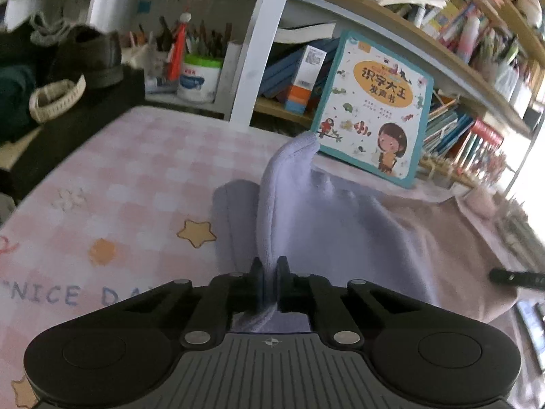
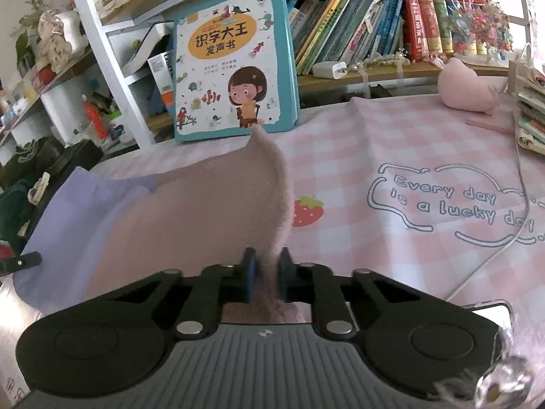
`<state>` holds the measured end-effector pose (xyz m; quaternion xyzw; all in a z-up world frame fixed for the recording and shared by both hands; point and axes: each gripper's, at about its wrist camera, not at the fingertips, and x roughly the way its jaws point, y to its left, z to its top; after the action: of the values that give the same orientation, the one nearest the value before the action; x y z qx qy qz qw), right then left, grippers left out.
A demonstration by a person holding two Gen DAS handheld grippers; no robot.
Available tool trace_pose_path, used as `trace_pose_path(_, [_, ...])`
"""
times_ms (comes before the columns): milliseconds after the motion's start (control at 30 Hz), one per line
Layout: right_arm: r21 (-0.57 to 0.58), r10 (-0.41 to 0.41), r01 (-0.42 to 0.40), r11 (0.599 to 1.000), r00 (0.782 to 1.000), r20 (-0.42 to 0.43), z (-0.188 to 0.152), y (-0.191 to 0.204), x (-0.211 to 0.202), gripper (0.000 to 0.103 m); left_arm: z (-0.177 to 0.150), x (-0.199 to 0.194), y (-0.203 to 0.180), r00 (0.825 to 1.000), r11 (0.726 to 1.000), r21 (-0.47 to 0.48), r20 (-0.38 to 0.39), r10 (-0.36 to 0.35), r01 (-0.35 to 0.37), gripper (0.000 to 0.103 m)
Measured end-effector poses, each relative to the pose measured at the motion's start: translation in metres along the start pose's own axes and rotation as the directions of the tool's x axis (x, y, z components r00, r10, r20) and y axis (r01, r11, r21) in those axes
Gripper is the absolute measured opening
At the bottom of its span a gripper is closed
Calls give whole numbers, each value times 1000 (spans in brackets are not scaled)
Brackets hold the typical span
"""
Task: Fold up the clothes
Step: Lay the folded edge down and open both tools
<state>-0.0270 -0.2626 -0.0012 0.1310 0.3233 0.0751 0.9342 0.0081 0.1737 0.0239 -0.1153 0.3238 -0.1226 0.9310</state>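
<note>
Nearest in each wrist view, the jaws stand almost fully closed, each pinching a raised ridge of one soft two-tone fleece garment, lilac on one half point(image 1: 340, 225) and dusty pink on the other point(image 2: 190, 218). The left gripper point(image 1: 270, 274) holds the lilac edge; the right gripper point(image 2: 267, 271) holds the pink edge. From each pair of jaws the gripped hem runs straight forward and away, rising to a peak, while the body of the cloth sags between the two grippers, to the right of the left one and to the left of the right one. Its long axis therefore appears to lie across, from gripper to gripper, with neither hand nearer. Beneath it lies the pink-and-white checked printed tablecloth point(image 2: 391, 143). A fold would likely turn on carrying both held corners forward together. Beyond, a teal-bordered children's picture book point(image 2: 231, 61) leans against the cluttered bookshelf point(image 2: 374, 75).
</note>
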Motion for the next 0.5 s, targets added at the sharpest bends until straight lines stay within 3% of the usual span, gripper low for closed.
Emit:
trace_pose_path(233, [54, 85, -88, 995, 995, 52, 1, -2, -32, 7, 2, -39, 17, 985, 978, -128, 81, -153, 163, 4])
trace_pose_path(400, [50, 59, -57, 997, 997, -40, -20, -7, -26, 7, -21, -27, 31, 997, 989, -131, -23, -67, 63, 6])
trace_pose_path(467, [50, 51, -47, 998, 996, -69, -27, -10, -24, 9, -27, -26, 35, 998, 990, -131, -28, -51, 46, 13])
trace_pose_path(500, [48, 37, -34, 998, 997, -66, -26, -10, -26, 17, -28, -27, 35, 999, 992, -123, -13, -41, 39, 22])
